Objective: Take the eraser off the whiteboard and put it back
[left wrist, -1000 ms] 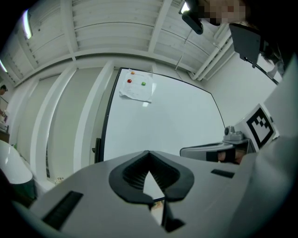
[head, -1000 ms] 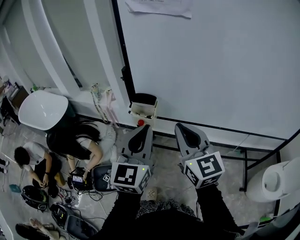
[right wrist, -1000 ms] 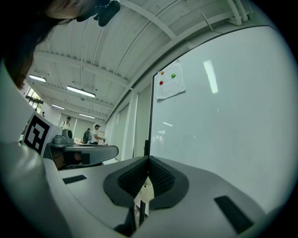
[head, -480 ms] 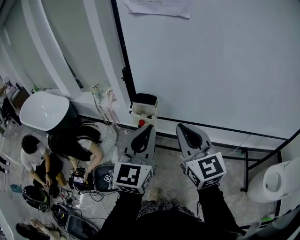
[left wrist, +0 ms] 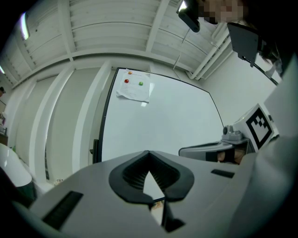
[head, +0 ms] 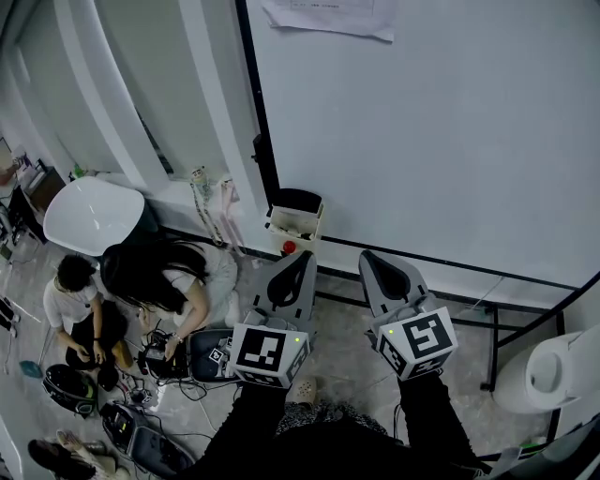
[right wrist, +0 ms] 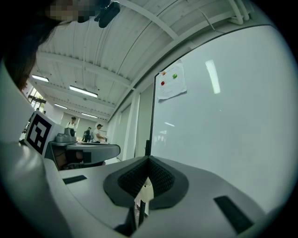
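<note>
**Both grippers closed and empty, poised short of the whiteboard**

Head view. The left gripper (head: 298, 261) and the right gripper (head: 372, 260) sit side by side at 6 o'clock. Each has its jaws pressed together on nothing. In both gripper views only background shows through the slit between the pads.

This reads as a ready pose. Both tools are held low and clear of the whiteboard (head: 450, 131), which fills the field from 12 to 3 o'clock, so neither is committed to a reach.

The eraser cannot be picked out with certainty, and the board's open face shows none. There are two candidates:
- a small dark block (head: 259, 150) on the board's left frame, at 11 o'clock;
- a dark object (head: 298, 199) lying on top of the white holder box (head: 292, 225), which hangs at the board's lower left corner, at 12 o'clock from the left gripper.

A paper sheet (head: 330, 14) is fixed at the board's top edge, at 12 o'clock. The left gripper view shows coloured magnets (left wrist: 126, 81) holding it there.

Seated people (head: 155, 281) work among cables on the floor at 8 o'clock, well apart from the board.

Judgement: the pick has not yet begun. Whichever jaws are chosen must be spread before they can close on the eraser. The left gripper lies nearer both candidates.
</note>
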`<state>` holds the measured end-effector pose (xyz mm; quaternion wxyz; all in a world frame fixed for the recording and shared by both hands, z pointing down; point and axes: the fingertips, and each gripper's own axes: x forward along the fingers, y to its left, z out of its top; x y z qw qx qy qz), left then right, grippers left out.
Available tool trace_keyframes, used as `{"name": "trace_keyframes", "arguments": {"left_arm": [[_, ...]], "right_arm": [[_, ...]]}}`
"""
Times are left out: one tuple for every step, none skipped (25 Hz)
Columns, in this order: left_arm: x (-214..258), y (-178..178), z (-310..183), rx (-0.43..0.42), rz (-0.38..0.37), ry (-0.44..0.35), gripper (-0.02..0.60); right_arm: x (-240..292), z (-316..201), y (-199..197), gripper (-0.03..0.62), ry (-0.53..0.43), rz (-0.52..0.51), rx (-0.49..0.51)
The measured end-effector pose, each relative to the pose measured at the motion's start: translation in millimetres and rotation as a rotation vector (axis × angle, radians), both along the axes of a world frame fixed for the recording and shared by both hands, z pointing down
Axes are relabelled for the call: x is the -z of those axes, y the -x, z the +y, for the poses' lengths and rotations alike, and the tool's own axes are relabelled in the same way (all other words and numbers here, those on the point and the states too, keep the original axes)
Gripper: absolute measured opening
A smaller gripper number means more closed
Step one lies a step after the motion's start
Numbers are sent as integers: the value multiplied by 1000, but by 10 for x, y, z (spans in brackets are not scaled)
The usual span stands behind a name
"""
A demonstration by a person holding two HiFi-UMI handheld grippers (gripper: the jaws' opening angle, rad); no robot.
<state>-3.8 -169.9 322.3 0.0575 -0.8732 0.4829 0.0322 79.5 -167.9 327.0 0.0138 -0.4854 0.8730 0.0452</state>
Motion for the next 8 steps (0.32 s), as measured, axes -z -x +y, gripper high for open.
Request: {"name": "trace_keyframes", "arguments": {"left_arm": [[0, 4, -7, 1, 1, 0, 6], [0, 9, -13, 3, 1, -1, 5], [-3, 13, -19, 4, 2, -1, 6], [-7, 16, -23, 4, 2, 0, 5], [-10, 18, -27, 3, 2, 0, 6], [-11, 19, -33, 3, 3, 1, 5], [-10, 21, -39, 2, 3, 1, 6], [-9, 23, -47, 2, 3, 1, 5]], "right_arm": [[-1, -8, 0, 8, 0, 2, 0], [1, -13, -1, 8, -1, 2, -1], [3, -16, 0, 8, 0, 0, 1], [6, -16, 1, 8, 1, -6, 4], [8, -15, 4, 8, 3, -13, 9], [9, -14, 8, 8, 5, -19, 12], [10, -15, 12, 8, 7, -23, 16], [11, -16, 16, 8, 9, -27, 19]]}}
